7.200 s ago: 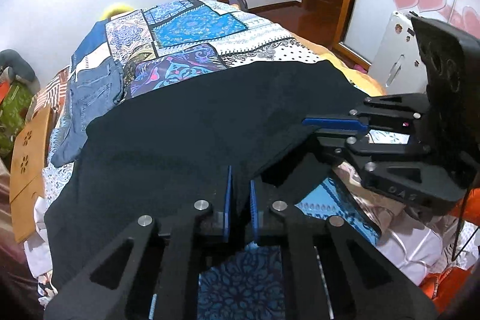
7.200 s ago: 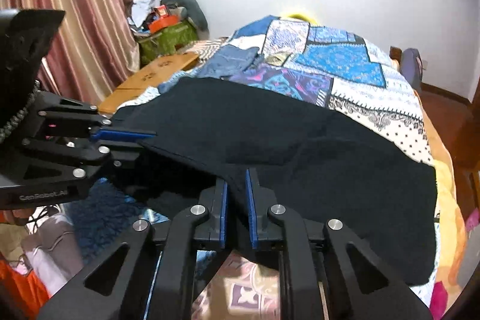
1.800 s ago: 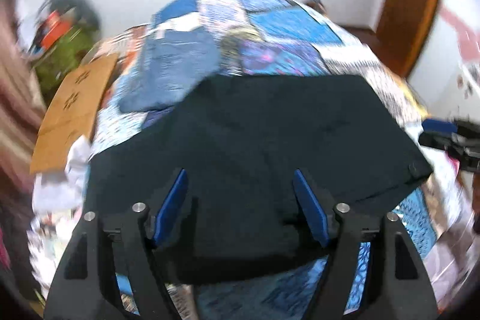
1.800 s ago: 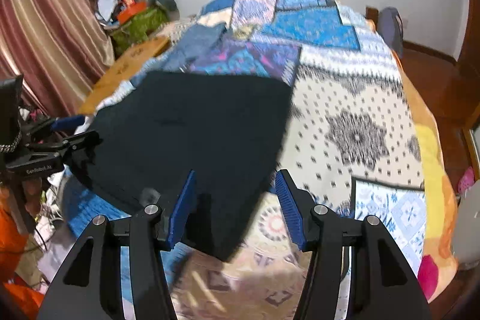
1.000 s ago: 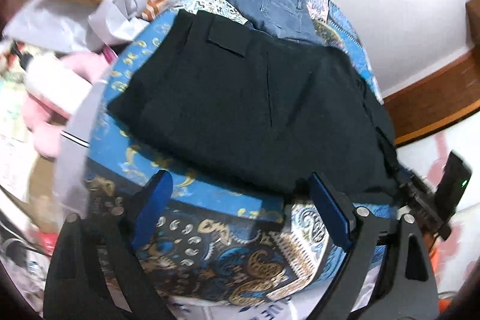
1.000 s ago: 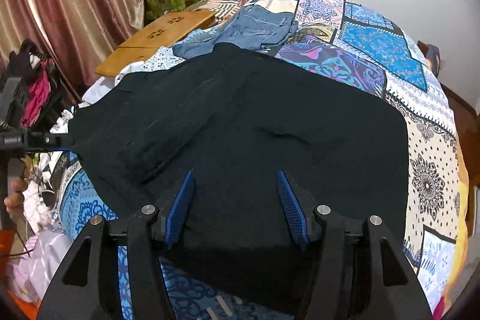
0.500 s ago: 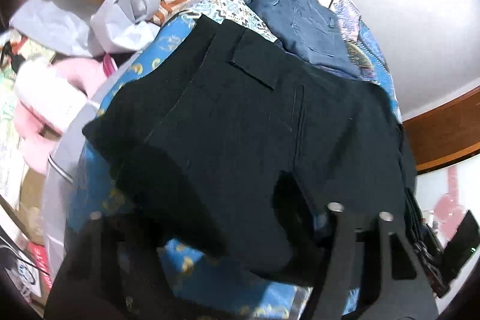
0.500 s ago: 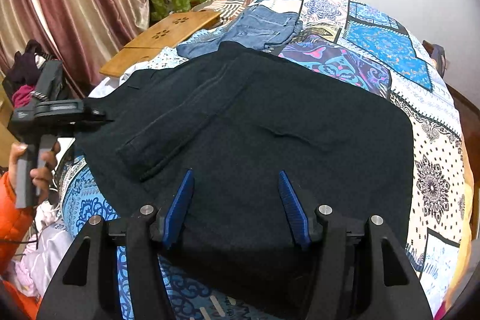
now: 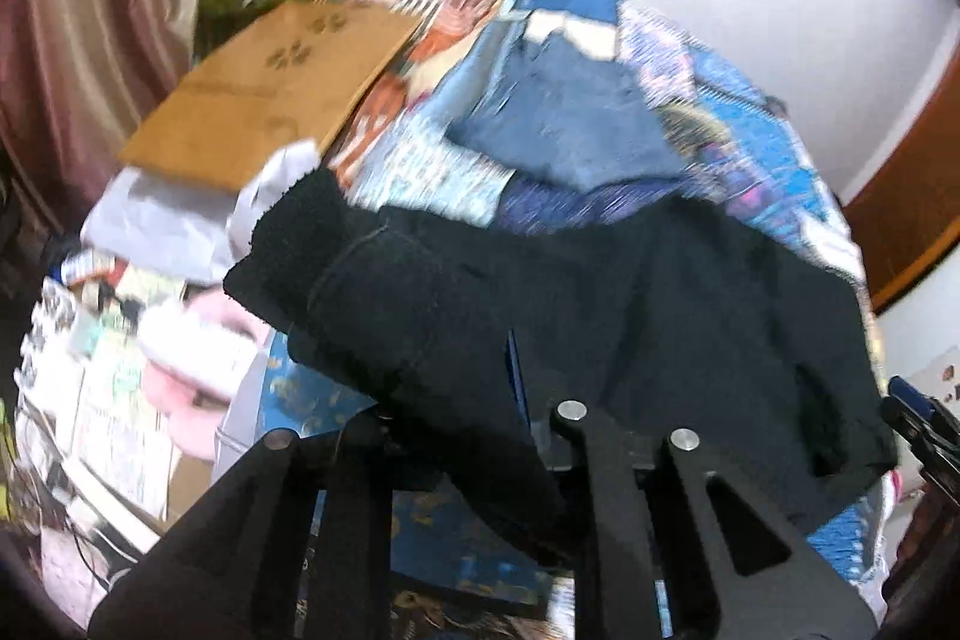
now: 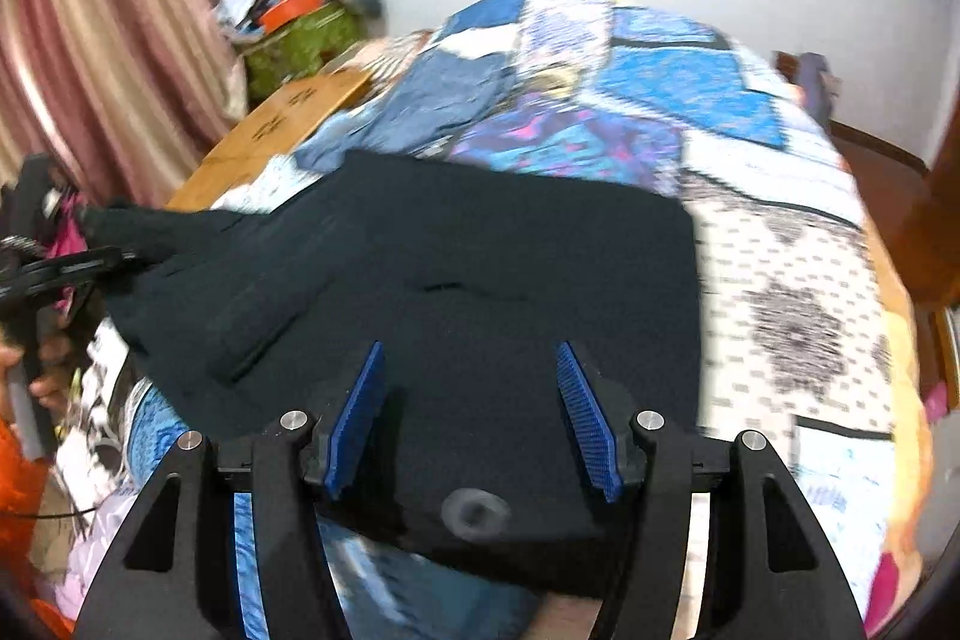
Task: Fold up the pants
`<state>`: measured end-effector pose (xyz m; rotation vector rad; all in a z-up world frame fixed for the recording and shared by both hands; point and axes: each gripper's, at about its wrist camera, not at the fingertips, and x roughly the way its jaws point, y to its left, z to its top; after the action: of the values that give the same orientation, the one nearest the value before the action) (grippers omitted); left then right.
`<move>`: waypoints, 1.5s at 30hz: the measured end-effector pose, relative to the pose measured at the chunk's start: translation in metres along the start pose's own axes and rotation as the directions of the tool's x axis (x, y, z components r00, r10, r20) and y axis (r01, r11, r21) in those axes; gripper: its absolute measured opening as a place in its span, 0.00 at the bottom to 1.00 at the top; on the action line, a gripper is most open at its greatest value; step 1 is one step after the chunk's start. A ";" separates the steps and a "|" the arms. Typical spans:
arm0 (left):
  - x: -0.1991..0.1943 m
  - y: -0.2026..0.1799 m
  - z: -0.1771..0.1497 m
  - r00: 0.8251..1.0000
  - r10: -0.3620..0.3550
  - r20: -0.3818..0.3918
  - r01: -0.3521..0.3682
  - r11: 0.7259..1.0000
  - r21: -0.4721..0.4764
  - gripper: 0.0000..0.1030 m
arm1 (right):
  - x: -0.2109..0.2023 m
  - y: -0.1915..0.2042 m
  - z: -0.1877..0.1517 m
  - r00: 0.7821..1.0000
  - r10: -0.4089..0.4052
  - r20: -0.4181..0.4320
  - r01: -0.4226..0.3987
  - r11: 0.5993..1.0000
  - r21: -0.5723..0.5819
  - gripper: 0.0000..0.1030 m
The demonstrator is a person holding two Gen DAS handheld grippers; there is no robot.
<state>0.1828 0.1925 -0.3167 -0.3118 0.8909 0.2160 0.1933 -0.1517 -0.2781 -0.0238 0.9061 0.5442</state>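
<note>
The black pants [image 10: 480,268] lie folded on the patchwork bed, with their left end lifted. My left gripper [image 9: 474,400] is shut on that end of the pants [image 9: 420,316], and the cloth drapes over its fingers. It also shows at the left of the right wrist view [image 10: 120,250], holding the raised cloth. My right gripper [image 10: 471,418] is open and empty, with its blue pads [image 10: 585,424] just above the near edge of the pants.
Folded blue jeans [image 10: 444,94] lie on the quilt [image 10: 780,232] behind the pants. A wooden board [image 9: 270,94] leans at the bed's left side beside a curtain [image 10: 102,40]. Clutter [image 9: 138,340] fills the floor to the left.
My left gripper has closed on the left end of the pants and lifted it. My right gripper has stayed open and shifted slightly toward the pants' right part.
</note>
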 end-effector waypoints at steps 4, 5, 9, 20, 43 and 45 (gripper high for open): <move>-0.032 -0.028 0.018 0.995 -0.038 0.096 0.032 0.997 0.068 0.15 | -0.017 -0.037 -0.004 0.998 -0.068 0.015 0.067 0.995 0.076 0.54; -0.037 -0.036 0.022 0.992 -0.050 0.118 0.039 0.995 0.092 0.15 | -0.020 -0.046 -0.006 0.996 -0.088 0.016 0.087 0.992 0.094 0.54; -0.055 -0.071 0.036 0.979 -0.116 0.167 0.087 0.981 0.174 0.14 | -0.023 -0.080 -0.020 0.990 -0.139 -0.006 0.138 0.975 0.175 0.54; -0.048 -0.164 0.075 0.944 -0.323 0.068 0.297 0.921 0.251 0.12 | -0.005 -0.097 -0.053 0.996 -0.077 -0.051 0.086 0.972 0.217 0.54; 0.013 -0.342 -0.053 0.933 -0.257 -0.253 0.361 0.659 0.660 0.24 | -0.010 -0.104 -0.056 0.999 -0.012 -0.033 0.020 0.972 0.233 0.54; 0.015 -0.340 -0.053 0.933 -0.252 -0.258 0.360 0.656 0.663 0.26 | -0.015 -0.104 -0.057 0.999 -0.013 -0.034 0.020 0.972 0.235 0.54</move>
<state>0.2592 -0.1431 -0.2998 0.2519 0.9830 -0.4807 0.1917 -0.2621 -0.3242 0.1747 0.9964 0.4190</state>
